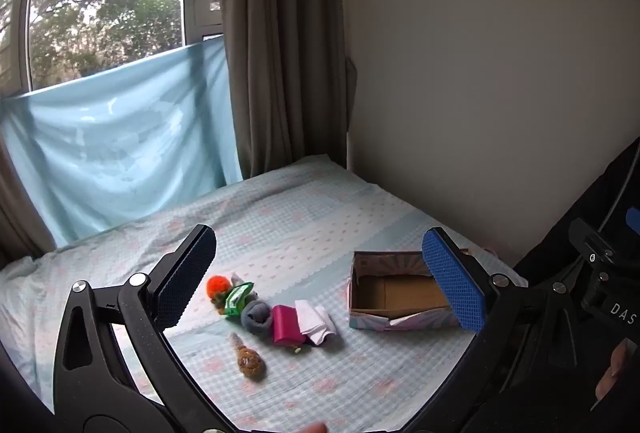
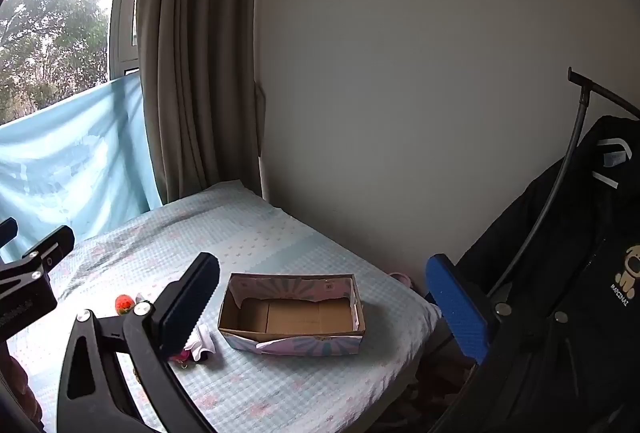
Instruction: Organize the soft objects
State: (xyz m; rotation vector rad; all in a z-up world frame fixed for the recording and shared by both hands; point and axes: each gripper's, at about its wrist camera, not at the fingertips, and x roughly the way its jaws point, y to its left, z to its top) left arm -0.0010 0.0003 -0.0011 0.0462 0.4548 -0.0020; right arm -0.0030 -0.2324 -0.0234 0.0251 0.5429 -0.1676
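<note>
Both hand-held grippers, left (image 1: 320,277) and right (image 2: 324,305), hover released above the bed (image 1: 280,225). Soft objects (image 1: 272,309) line its middle, nearest the left; the empty box (image 2: 292,313) sits toward the right edge.

Left gripper (image 1: 320,281): jaws spread wide, nothing between the pads, held above the surface and angled downward. Right gripper (image 2: 324,305): jaws likewise spread wide, holding nothing, held aloft at a similar downward angle, to the right of the left unit.
</note>
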